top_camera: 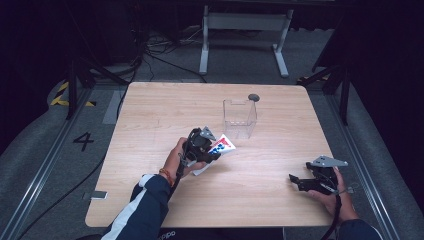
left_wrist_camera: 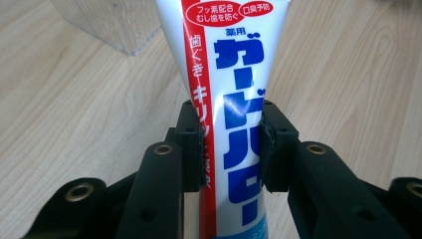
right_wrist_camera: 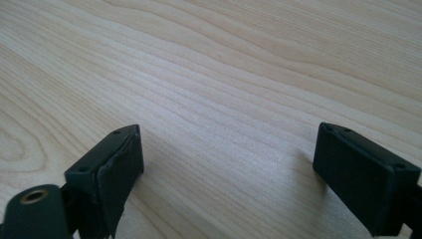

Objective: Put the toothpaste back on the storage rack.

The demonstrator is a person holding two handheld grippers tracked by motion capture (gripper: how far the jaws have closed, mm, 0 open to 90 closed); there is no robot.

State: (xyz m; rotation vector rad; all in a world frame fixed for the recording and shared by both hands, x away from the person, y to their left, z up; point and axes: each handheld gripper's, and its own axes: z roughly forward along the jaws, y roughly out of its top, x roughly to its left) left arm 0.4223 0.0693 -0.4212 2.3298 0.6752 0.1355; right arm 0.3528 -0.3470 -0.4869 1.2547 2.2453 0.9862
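A white toothpaste tube (left_wrist_camera: pixel 231 84) with a red stripe and blue Japanese lettering is clamped between the pads of my left gripper (left_wrist_camera: pixel 231 149). In the high view the left gripper (top_camera: pixel 212 150) holds the tube (top_camera: pixel 222 145) near the middle of the wooden table (top_camera: pixel 150 115), just in front of a clear plastic box (top_camera: pixel 240 117). My right gripper (top_camera: pixel 295 181) rests low at the table's right front, jaws wide apart. The right gripper view shows its pads (right_wrist_camera: pixel 117 169) spread over bare wood with nothing between them.
A small dark round disc (top_camera: pixel 253 97) lies behind the clear box. A corner of that box (left_wrist_camera: pixel 112 25) shows at the upper left of the left gripper view. Cables and a white stand leg (top_camera: pixel 205 45) are on the floor beyond the table.
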